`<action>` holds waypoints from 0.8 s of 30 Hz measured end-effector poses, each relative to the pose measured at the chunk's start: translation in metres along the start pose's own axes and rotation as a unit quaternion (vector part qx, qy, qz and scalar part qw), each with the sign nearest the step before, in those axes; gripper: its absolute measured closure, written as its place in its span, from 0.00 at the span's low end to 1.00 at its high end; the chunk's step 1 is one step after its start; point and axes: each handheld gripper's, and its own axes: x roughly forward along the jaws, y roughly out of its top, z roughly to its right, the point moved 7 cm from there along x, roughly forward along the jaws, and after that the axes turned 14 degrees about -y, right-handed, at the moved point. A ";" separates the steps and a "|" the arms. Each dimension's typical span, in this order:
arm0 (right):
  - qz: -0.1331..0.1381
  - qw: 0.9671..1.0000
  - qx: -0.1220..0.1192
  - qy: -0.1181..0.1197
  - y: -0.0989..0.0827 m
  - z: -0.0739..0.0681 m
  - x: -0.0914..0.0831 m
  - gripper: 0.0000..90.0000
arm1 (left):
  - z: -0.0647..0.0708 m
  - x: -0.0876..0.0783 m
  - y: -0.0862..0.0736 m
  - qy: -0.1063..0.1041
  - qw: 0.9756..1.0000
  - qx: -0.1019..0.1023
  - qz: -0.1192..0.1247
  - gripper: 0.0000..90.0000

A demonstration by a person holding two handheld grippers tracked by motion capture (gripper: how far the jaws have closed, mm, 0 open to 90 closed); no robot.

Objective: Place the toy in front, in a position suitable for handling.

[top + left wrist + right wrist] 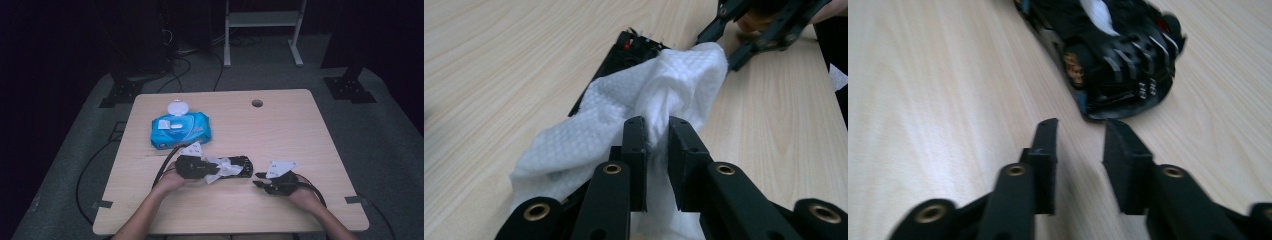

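Each hand-held gripper is matte black: the left hand-held gripper [212, 173] and the right hand-held gripper [258, 179] both carry a pale grey three-cornered plate with small dark marks on top. Their jaws are flat rectangular blocks on linked bars — brass-ringed screw holes mark every pivot. A black cable trails from each toward 6 o'clock. Forearms are bare, no sleeves visible.

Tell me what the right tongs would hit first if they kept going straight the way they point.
Most likely the near end of the black device lying on the table. It sits just ahead of the right tongs, whose jaws stand apart with nothing between them. The picture is blurred, so the gap is hard to judge.
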 end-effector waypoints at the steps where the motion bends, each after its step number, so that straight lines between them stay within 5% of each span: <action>1: 0.005 1.000 0.003 0.004 0.003 0.002 -0.002 0.64 | -0.001 0.000 0.000 0.001 1.000 -0.001 0.002 0.87; 3: 0.010 1.000 0.025 0.016 0.010 0.008 -0.003 0.50 | -0.003 -0.002 0.001 0.005 1.000 -0.002 0.006 0.87; 6: 0.015 0.999 0.041 0.028 0.021 0.018 0.002 0.43 | -0.006 -0.002 -0.001 0.009 1.000 -0.004 0.002 0.87; 10: 0.053 0.996 0.055 0.046 0.046 0.020 0.006 0.42 | -0.006 -0.001 -0.005 0.012 1.000 0.000 -0.005 0.87; 13: 0.057 0.997 0.033 0.051 0.059 0.013 0.010 0.46 | -0.007 -0.001 -0.005 0.014 1.000 0.001 -0.004 0.87; 16: 0.042 0.997 0.020 0.058 0.058 0.011 0.016 0.44 | -0.006 -0.001 -0.005 0.016 1.000 0.006 -0.007 0.87; 20: 0.018 0.997 0.046 0.062 0.048 0.021 0.024 0.30 | -0.006 0.000 -0.005 0.016 1.000 0.008 -0.011 0.87; 24: 0.007 0.998 0.024 0.053 0.042 0.016 0.026 0.23 | -0.008 0.002 -0.005 0.016 1.000 0.006 -0.013 0.87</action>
